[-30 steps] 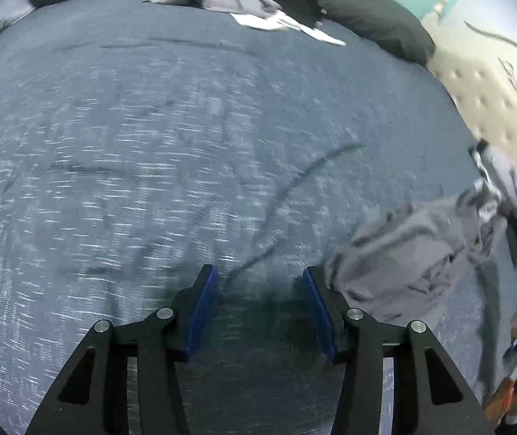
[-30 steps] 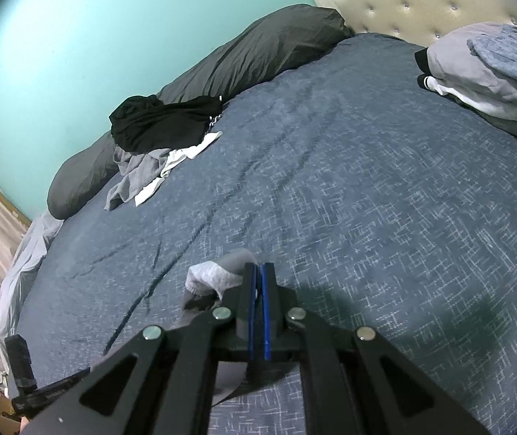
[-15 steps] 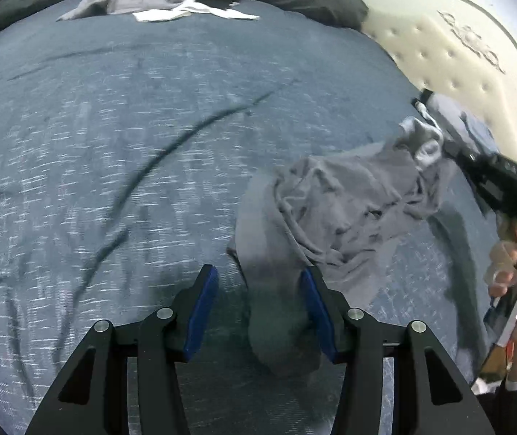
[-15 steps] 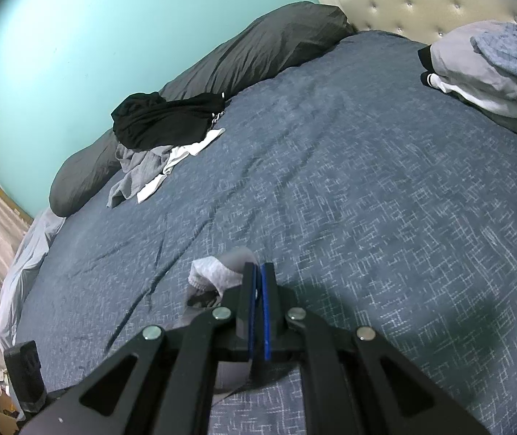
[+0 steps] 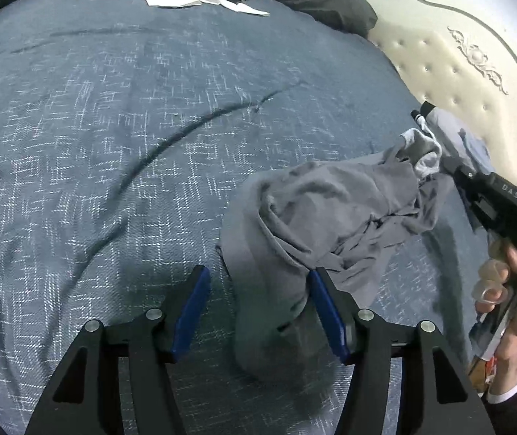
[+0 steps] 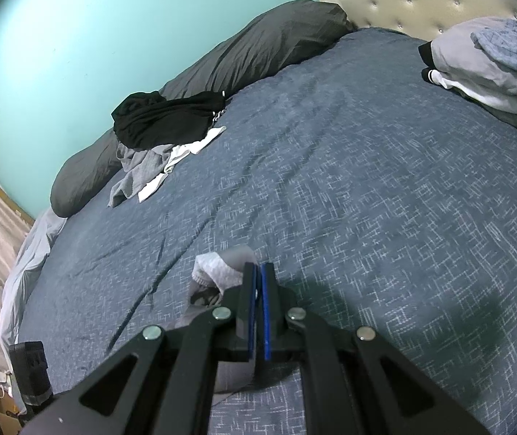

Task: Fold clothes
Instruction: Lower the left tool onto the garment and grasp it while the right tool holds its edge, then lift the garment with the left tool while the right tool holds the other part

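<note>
1. Grey garment (image 5: 331, 217): crumpled, lying bunched on the blue bedspread (image 5: 113, 145), near side of the bed. One end is lifted toward the headboard (image 5: 458, 72); the other end trails as a tube-like lobe down betw. the left tongs' pads.
2. Right tongs (image 6: 257, 279): pads pressed together w/ a white-ish ribbed edge of the garment (image 6: 218, 270) pinched at the tip. Seen from left wrist view, that corner is held up off the bed, cloth draping from it.
3. Left tongs (image 5: 258, 311): jaws wide apart, nothing clamped. Trailing lobe lies in the gap, nearer the right pad (image 5: 327, 311); can't tell if it touches.
4. Step (judgement): garment is being picked up/spread for folding. Not flat, no fold lines visible. One end held, second end not gripped.
5. Next move needs: left tongs closing on an edge of the near lobe, not a thick wad, then both pulling apart to tension + flatten cloth on the bed. Risk: grabbing several layers.
6. Pose: left tongs low, aimed fwd along the bed. Person's right hand (image 5: 508, 308) wraps the right tool's handle, tool angled toward the headboard.
7. Surroundings: heap of other clothes (image 6: 164, 137) by the dark pillows (image 6: 251, 54), well apart; another pile (image 6: 494, 61) at the headboard side.
</note>
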`<state>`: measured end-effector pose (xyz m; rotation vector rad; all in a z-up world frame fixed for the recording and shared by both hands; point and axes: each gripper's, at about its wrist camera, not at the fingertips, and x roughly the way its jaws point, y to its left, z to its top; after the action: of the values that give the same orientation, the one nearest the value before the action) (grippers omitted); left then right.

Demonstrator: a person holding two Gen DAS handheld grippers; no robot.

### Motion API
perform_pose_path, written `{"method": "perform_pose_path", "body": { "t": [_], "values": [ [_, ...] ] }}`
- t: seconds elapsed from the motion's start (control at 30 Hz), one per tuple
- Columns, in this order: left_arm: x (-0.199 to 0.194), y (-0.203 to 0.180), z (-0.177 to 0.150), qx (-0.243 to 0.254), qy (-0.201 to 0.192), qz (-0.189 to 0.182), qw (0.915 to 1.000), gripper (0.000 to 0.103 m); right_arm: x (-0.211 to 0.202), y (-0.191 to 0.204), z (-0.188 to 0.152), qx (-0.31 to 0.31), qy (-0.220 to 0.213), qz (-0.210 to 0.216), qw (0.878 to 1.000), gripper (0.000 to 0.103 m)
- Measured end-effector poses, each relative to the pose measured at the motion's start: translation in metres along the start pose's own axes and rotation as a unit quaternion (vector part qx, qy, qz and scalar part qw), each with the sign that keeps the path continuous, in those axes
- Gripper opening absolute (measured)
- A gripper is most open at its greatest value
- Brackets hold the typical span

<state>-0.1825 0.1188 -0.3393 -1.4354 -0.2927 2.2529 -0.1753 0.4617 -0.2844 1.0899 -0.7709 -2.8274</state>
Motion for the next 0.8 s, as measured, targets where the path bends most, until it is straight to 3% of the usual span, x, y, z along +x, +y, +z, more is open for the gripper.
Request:
{"method": "perform_pose_path", "body": {
  "t": [0.1, 0.4, 0.6, 0.8],
  "values": [
    [0.002, -0.002, 0.001, 0.003, 0.002, -0.002, 1.0, 0.045, 0.001, -0.001, 0.0, 0.001, 0.001, 0.0, 1.0, 0.003],
    [0.009, -0.008, 0.002, 0.013, 0.008, -0.007, 0.9999, 0.025, 0.001, -0.002, 0.0, 0.002, 0.0, 0.0, 1.0, 0.003],
    [-0.004, -0.004, 0.006, 0.023, -0.016, 0.018, 0.9994, 0.009, 0.001, 0.001, 0.0, -0.001, -0.002, 0.0, 1.0, 0.003],
    [-0.017, 0.0, 0.009, 0.032, -0.04, 0.043, 0.9978, 0.006, -0.002, 0.005, 0.001, -0.004, -0.01, 0.0, 1.0, 0.003]
  ]
}}
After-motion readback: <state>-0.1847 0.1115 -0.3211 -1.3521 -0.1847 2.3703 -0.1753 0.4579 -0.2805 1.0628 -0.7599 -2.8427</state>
